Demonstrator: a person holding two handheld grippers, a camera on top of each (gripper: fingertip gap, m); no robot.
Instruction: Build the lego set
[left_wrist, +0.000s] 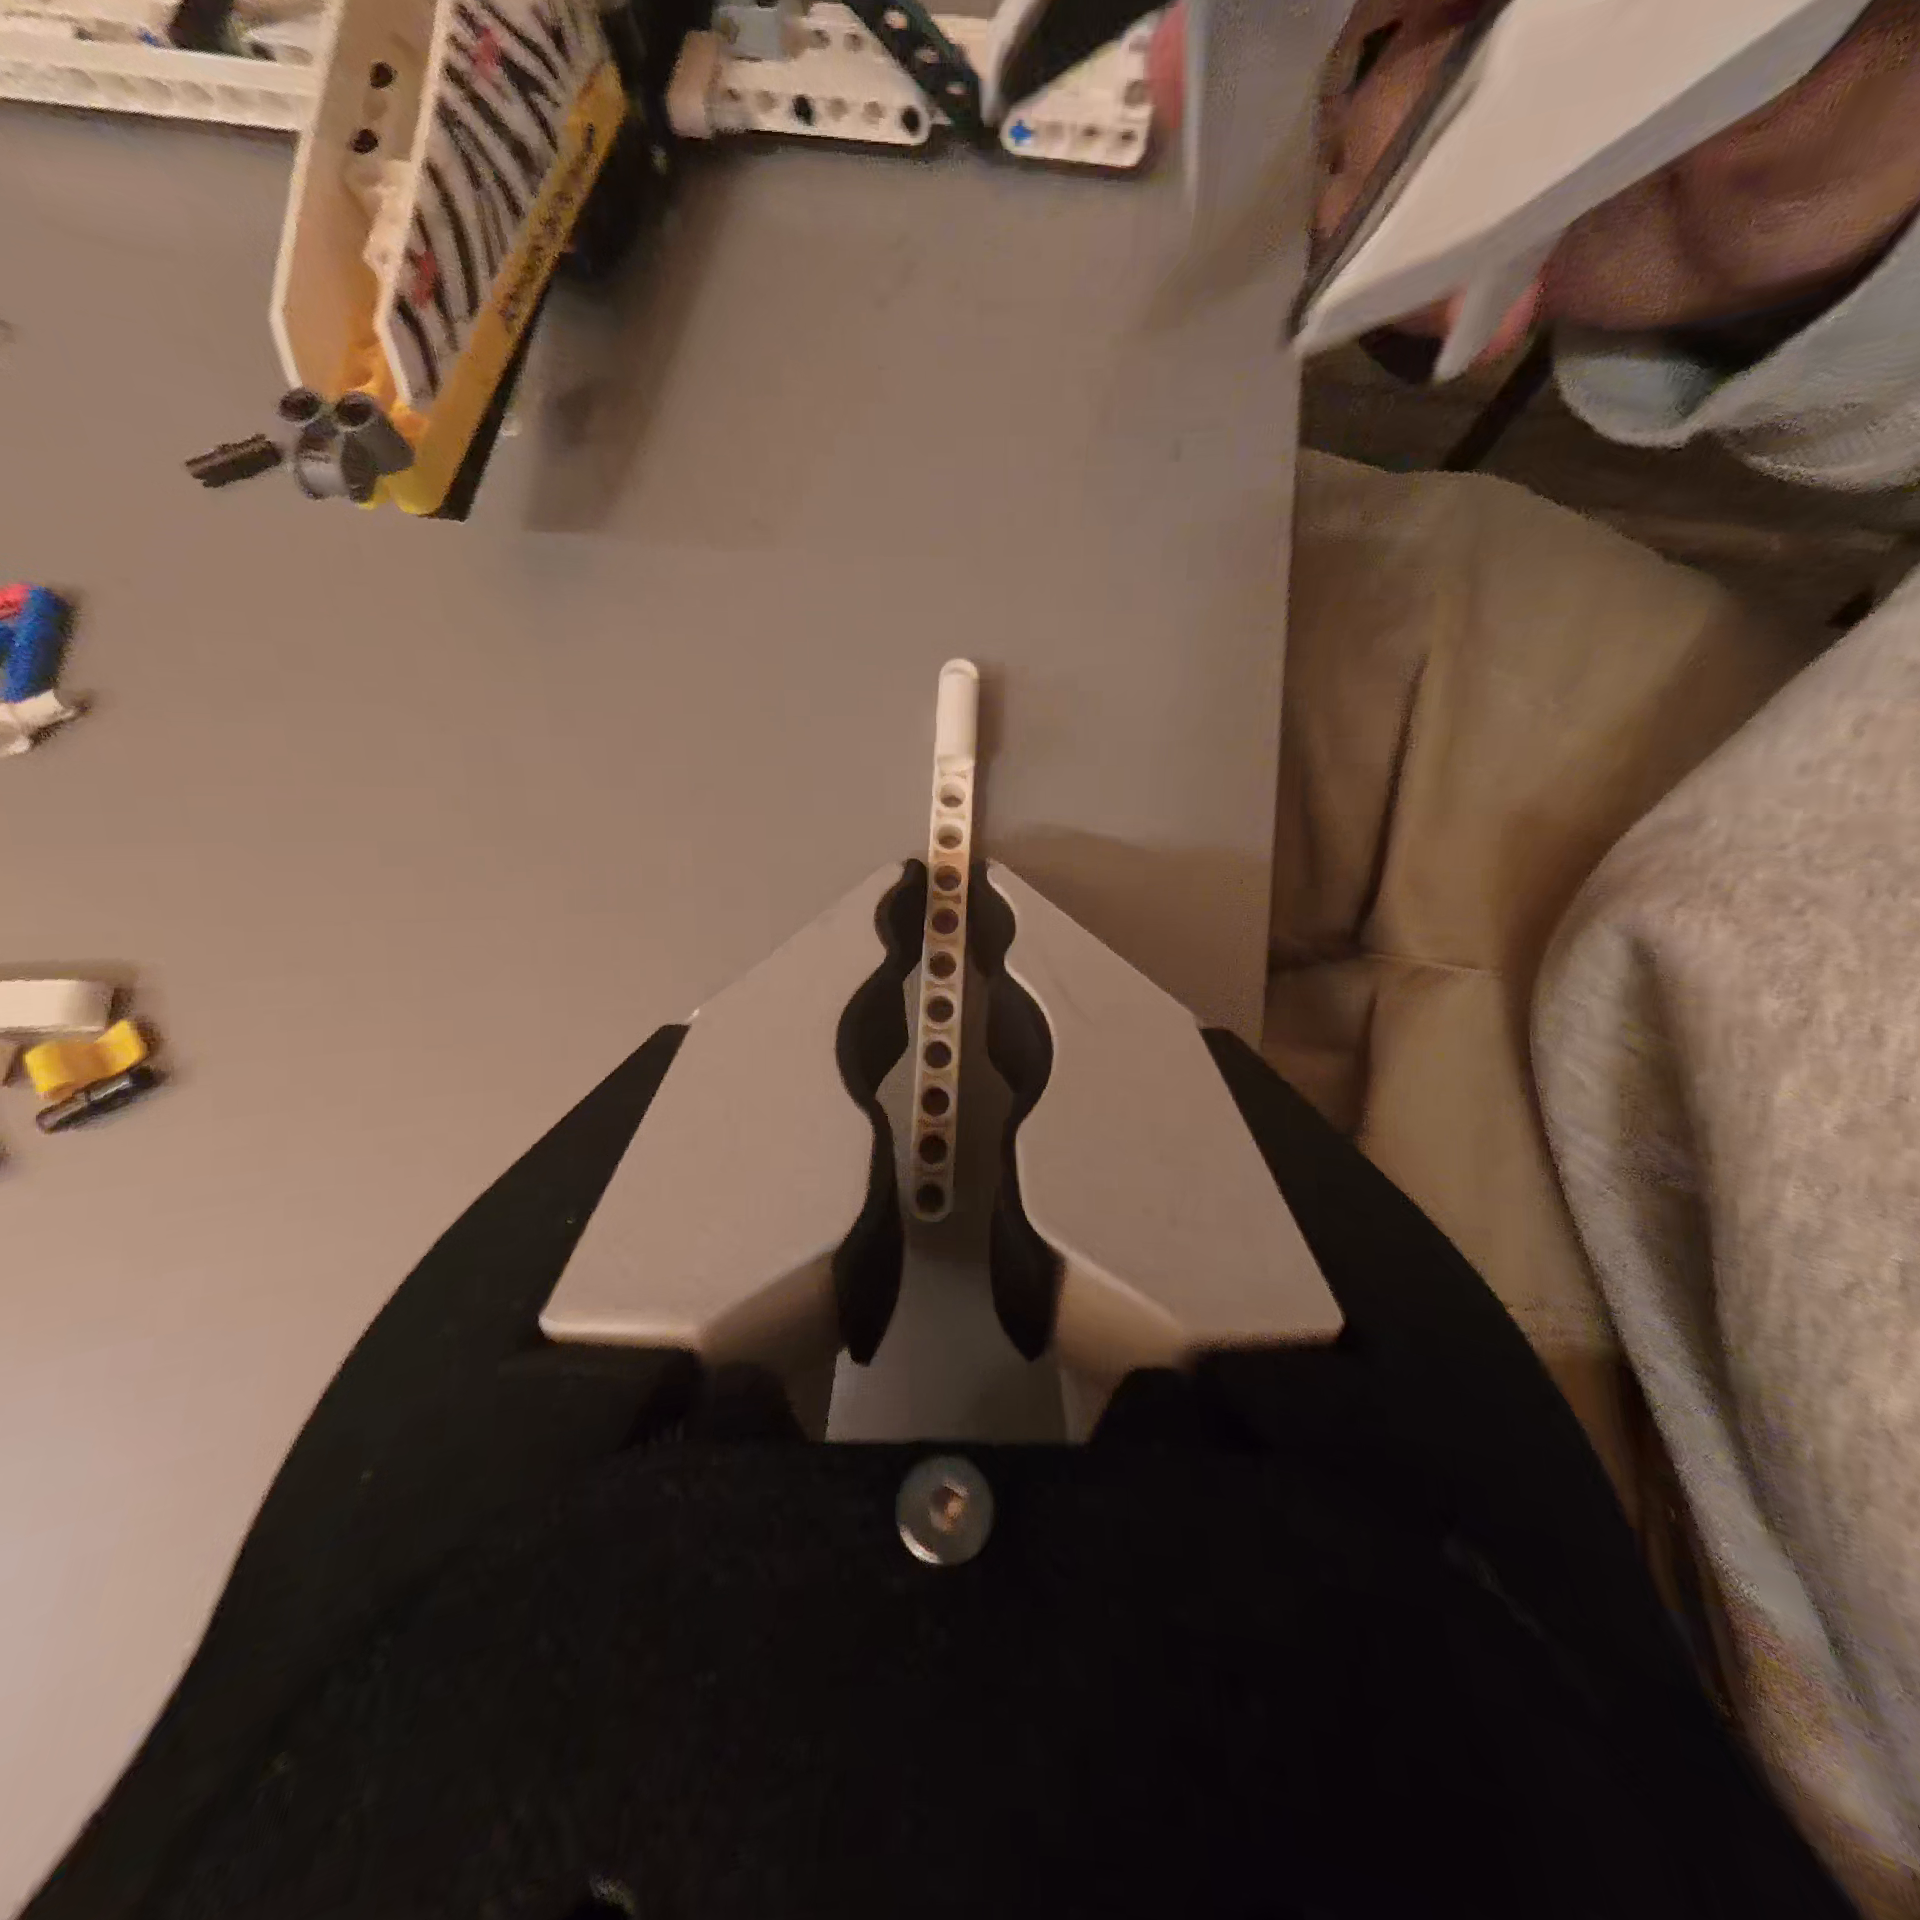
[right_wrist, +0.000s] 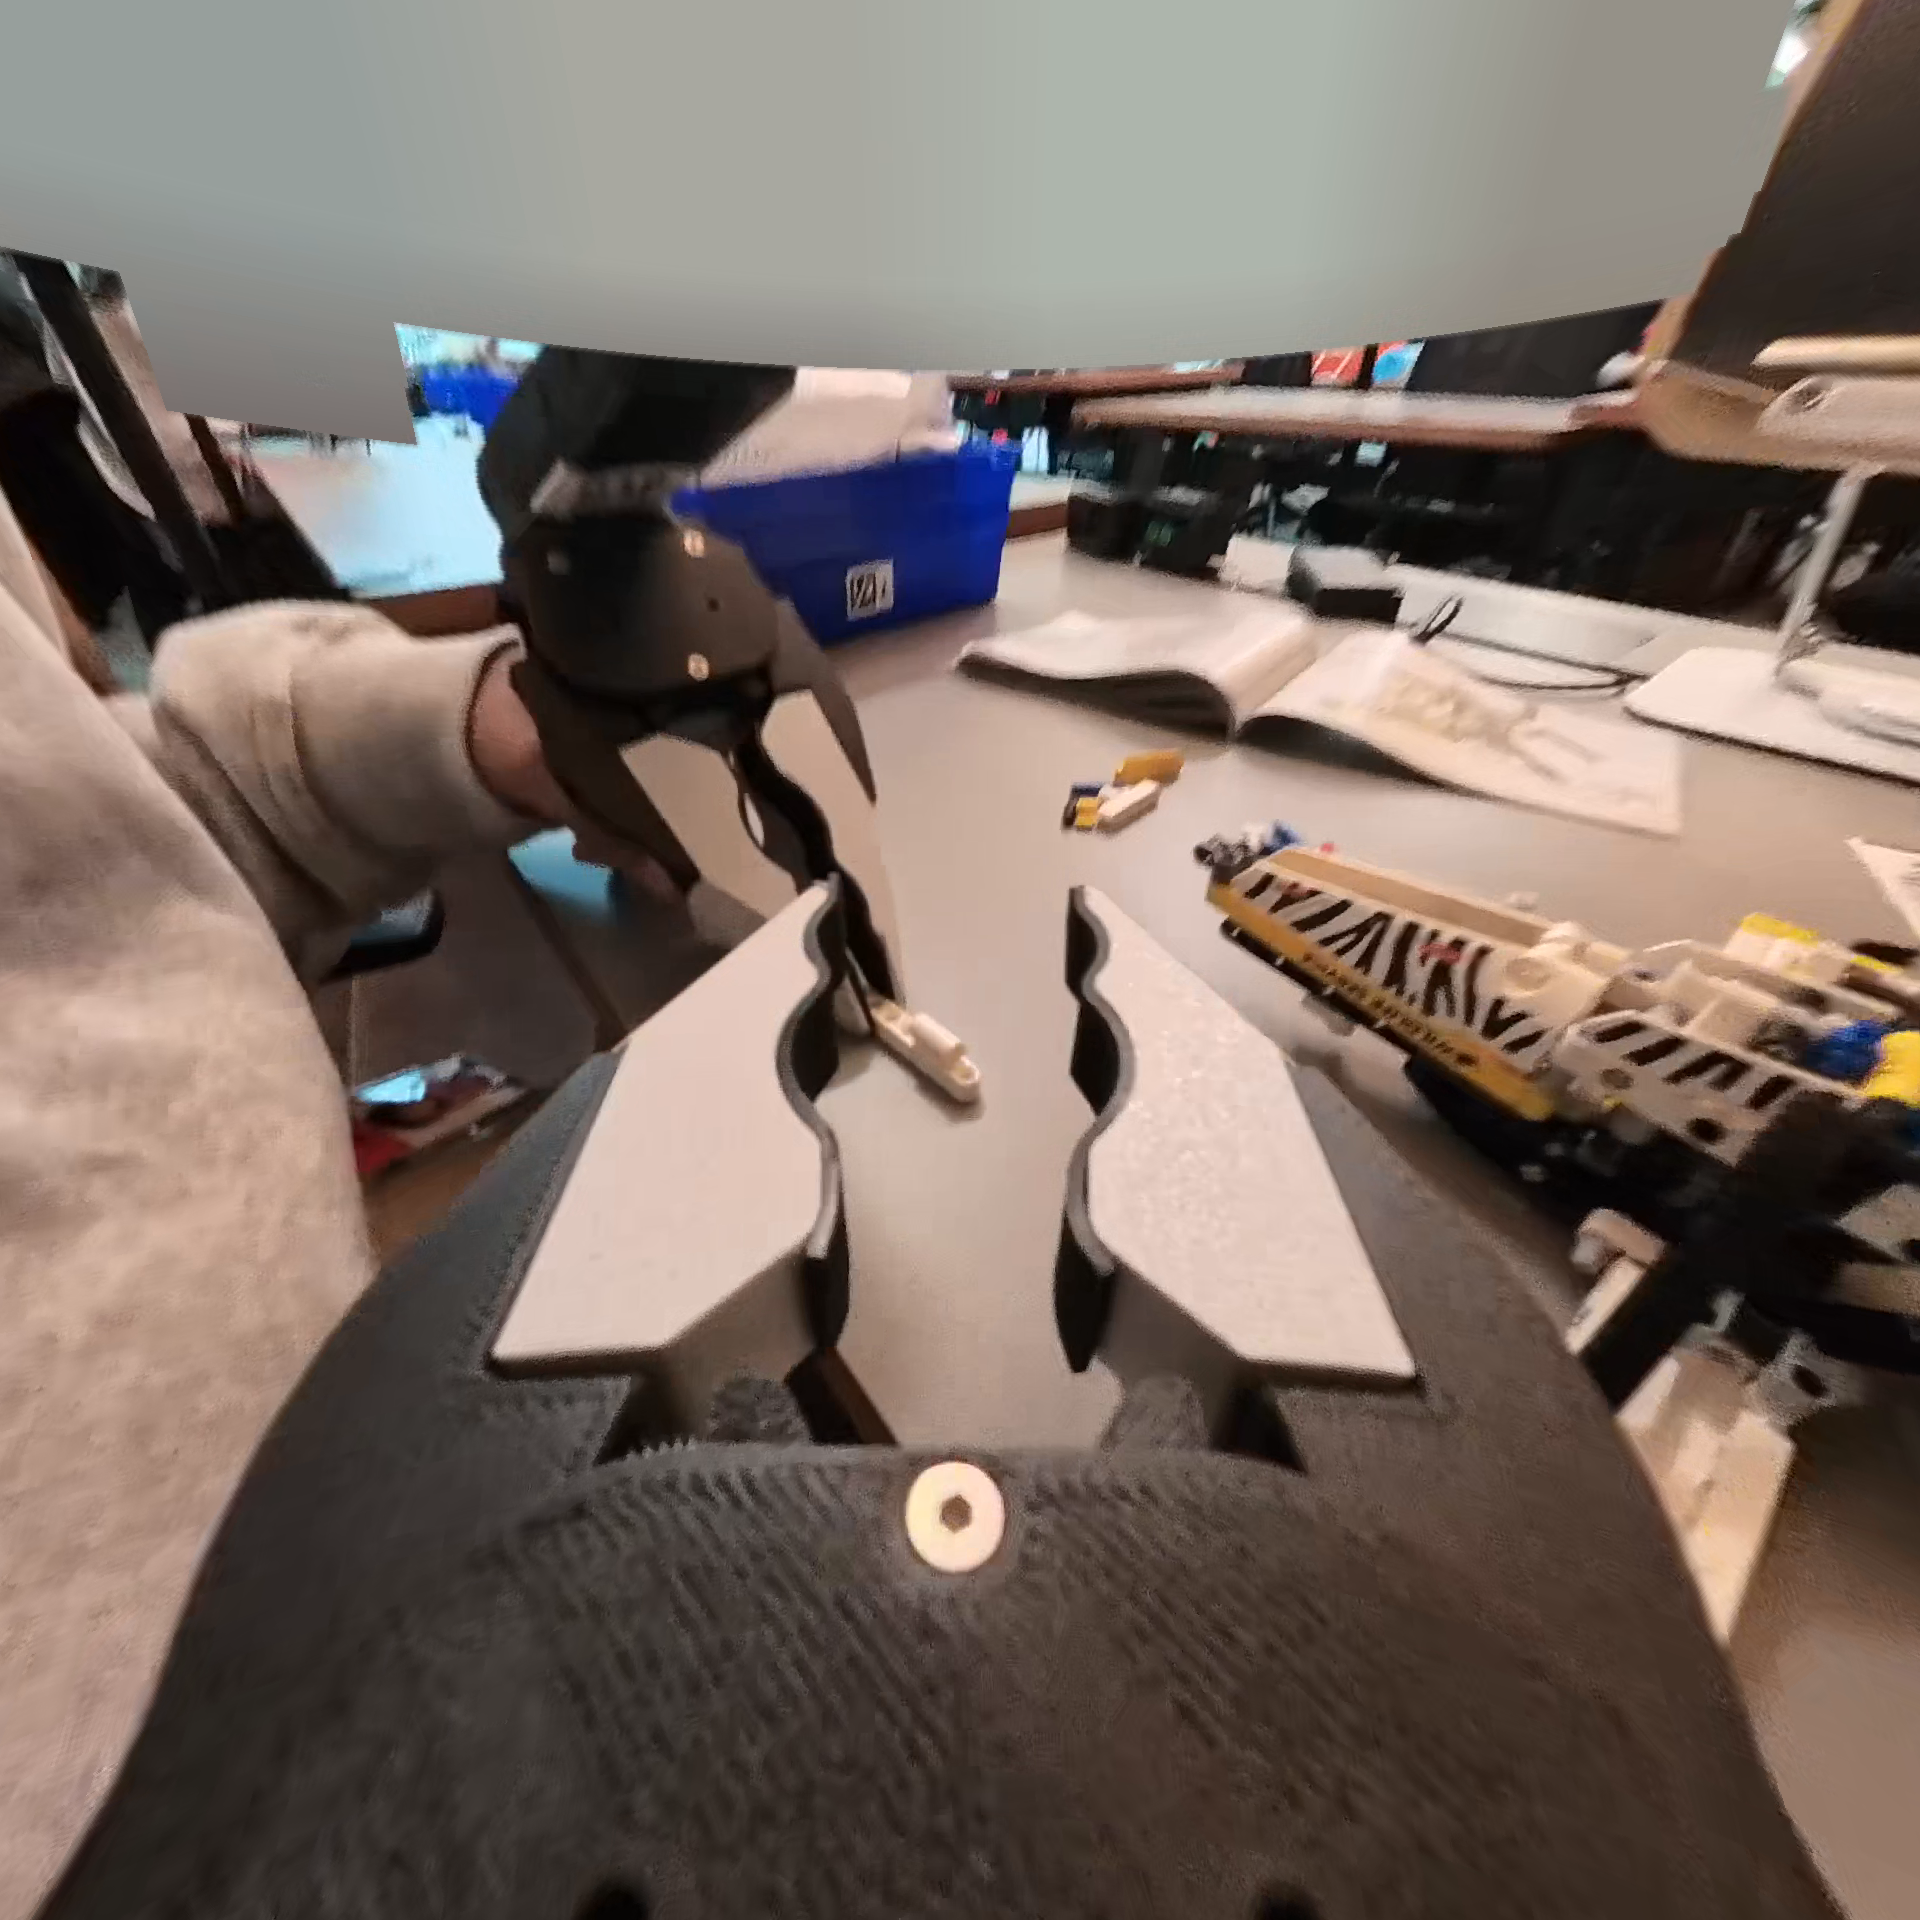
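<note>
Beam: a long white beam (left_wrist: 943, 997) with a row of round holes lies between the fingers of the left gripper (left_wrist: 948, 883); its far end, with a white connector, reaches past the fingertips over the grey worktop (left_wrist: 779, 582), near the worktop's right edge.
Left gripper: its fingers are clenched on the beam; in the right wrist view the same gripper (right_wrist: 873, 987) points down and the beam tip (right_wrist: 930, 1049) rests on or just above the worktop, which one I cannot tell.
Right gripper: the right gripper (right_wrist: 951, 914) has its fingers released and apart, with nothing between them; the beam tip is just beyond them.
Model: a half-built model with a zebra-striped panel and a yellow edge (right_wrist: 1455, 997) stands on the worktop to the right of the right gripper.
Loose parts: small yellow, white and blue pieces (right_wrist: 1122, 790) lie farther away; a few more pieces (left_wrist: 88, 1070) lie at the left in the left wrist view.
Booklet: an open instruction booklet (right_wrist: 1299, 686) lies at the far right.
Crate: a blue crate (right_wrist: 862, 551) stands far behind the left gripper.
Person: a grey sleeve (right_wrist: 312, 717) leads to the left gripper.
</note>
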